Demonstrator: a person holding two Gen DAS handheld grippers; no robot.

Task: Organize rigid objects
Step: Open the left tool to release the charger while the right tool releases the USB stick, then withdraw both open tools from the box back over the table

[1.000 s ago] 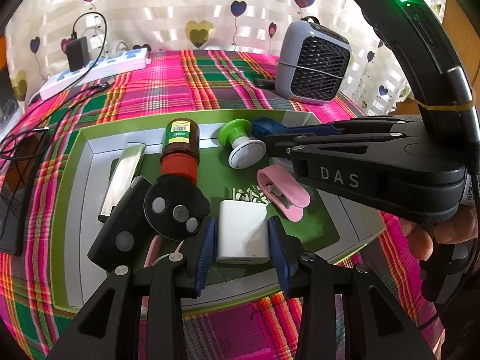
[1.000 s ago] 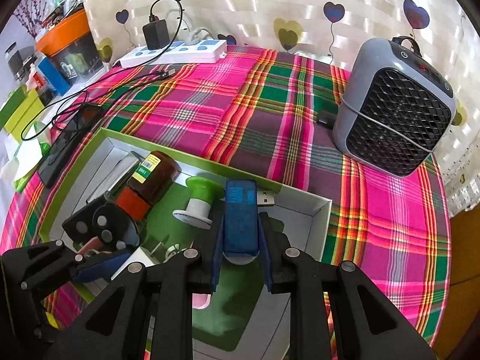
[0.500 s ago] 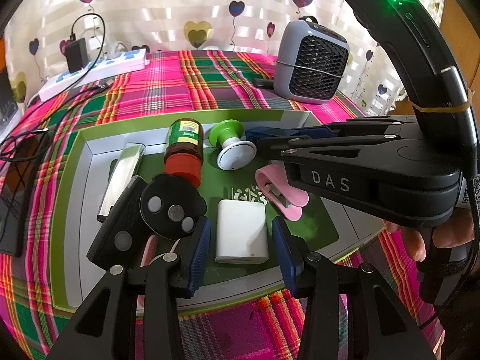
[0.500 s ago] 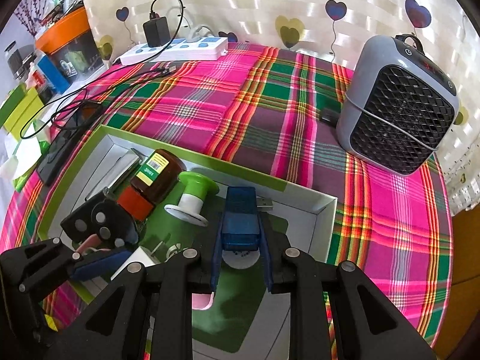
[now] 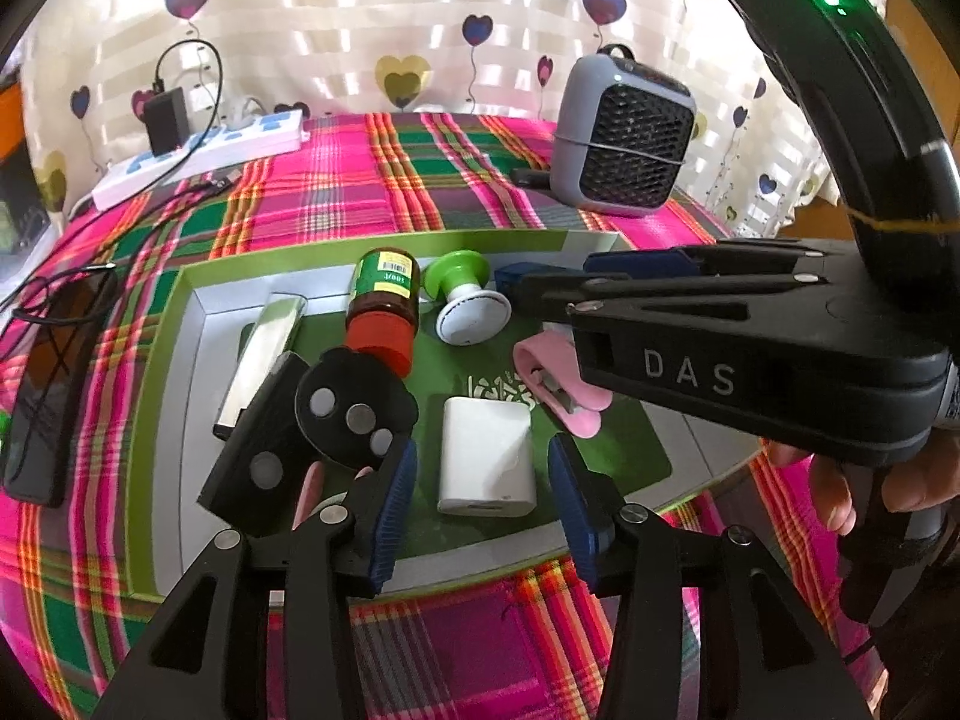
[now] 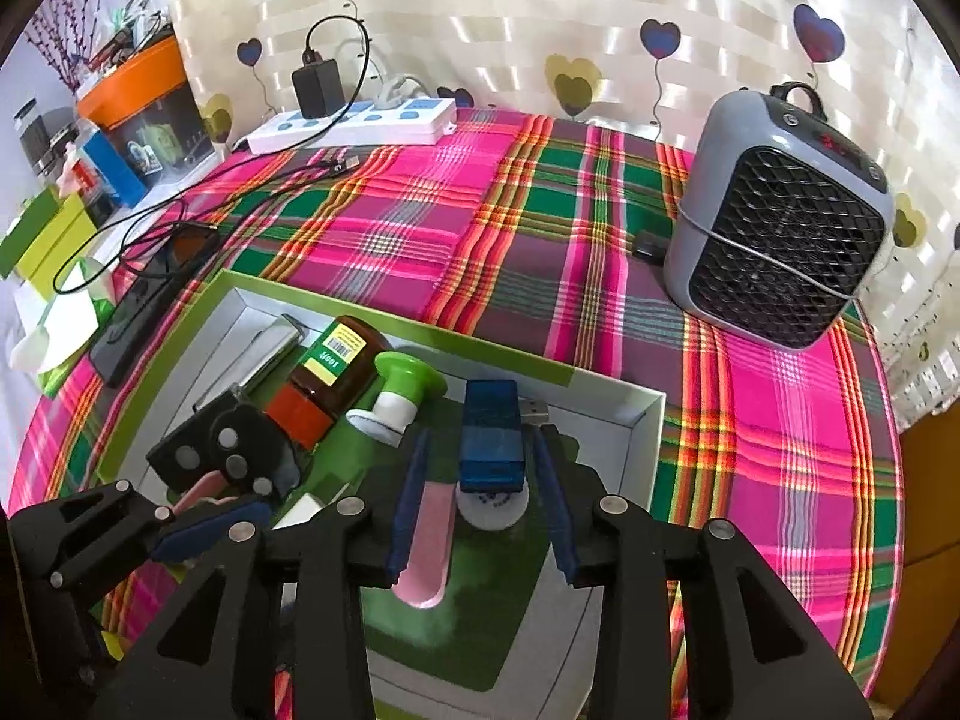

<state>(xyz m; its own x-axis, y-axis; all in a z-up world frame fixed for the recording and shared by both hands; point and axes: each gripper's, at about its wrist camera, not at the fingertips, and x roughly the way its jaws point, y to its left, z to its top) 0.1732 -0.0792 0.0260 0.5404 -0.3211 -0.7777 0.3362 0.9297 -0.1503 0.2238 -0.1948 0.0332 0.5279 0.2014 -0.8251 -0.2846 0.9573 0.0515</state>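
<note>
So, one blue USB stick sits in the green-lined tray, right between your right gripper pads with a gap on both sides; the jaws have just been opening and nothing's pinched. It's translucent blue, metal plug pointing away from you. Same deal on the other side: one white charger block lies flat between your left gripper pads, untouched, jaws just been spreading too. Beyond that gripper you've got one brown bottle with a red cap on its side, one green-and-white knob thing, one pink clip off to the right, one silver bar and a black remote to the left.
</note>
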